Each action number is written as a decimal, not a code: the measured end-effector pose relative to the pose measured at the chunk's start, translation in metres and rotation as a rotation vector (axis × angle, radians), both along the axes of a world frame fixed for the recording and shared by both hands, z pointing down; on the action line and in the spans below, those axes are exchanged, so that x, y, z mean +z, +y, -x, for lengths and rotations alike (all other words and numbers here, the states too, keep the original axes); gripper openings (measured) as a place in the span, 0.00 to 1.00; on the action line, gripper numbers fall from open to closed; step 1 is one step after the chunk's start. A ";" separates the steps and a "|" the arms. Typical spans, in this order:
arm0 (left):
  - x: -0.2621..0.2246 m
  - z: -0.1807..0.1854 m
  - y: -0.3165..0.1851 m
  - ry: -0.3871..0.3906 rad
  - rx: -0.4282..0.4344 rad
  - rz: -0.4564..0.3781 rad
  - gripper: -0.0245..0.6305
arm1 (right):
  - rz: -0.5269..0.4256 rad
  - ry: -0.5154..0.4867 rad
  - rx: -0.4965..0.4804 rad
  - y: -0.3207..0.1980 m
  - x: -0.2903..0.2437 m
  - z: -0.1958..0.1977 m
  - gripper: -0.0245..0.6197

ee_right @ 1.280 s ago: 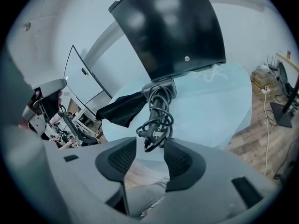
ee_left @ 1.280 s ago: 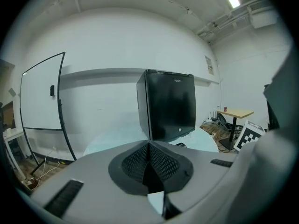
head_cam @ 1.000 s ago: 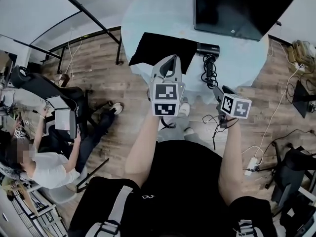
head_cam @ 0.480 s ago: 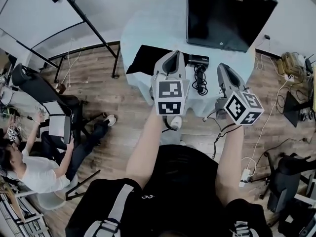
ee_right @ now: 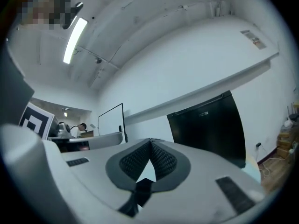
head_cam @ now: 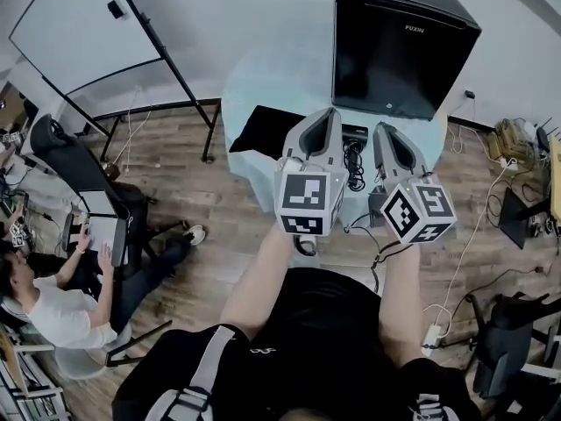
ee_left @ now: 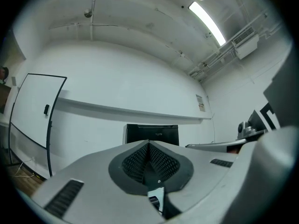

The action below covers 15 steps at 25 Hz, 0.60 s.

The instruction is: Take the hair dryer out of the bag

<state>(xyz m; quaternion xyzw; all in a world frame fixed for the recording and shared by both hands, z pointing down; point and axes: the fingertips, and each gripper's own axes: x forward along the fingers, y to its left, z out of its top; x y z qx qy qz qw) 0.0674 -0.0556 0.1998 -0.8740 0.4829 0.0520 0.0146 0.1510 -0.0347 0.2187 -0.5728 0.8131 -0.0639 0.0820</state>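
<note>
The hair dryer (head_cam: 355,133) lies out on the table (head_cam: 263,68) beside the flat black bag (head_cam: 263,128), so the left gripper (ee_left: 148,146) and right gripper (ee_right: 150,143) hang level over it, apparently finished, fingers pressed together and empty, the right's having just closed.

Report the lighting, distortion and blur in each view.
Head view: even lighting, strong fisheye bending the whiteboard, little blur. Left gripper view: round black vignette, ceiling strip light blown out. Right gripper view: same vignette, mosaic patch at top left, black cabinet crisp.
</note>
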 end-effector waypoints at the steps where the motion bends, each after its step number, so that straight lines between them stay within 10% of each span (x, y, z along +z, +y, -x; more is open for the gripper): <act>1: 0.001 -0.001 0.002 -0.001 0.002 -0.001 0.06 | 0.003 0.015 0.009 0.000 0.000 -0.001 0.04; 15: 0.012 -0.020 0.002 0.001 0.030 0.027 0.06 | 0.035 0.096 0.047 -0.001 0.008 -0.013 0.05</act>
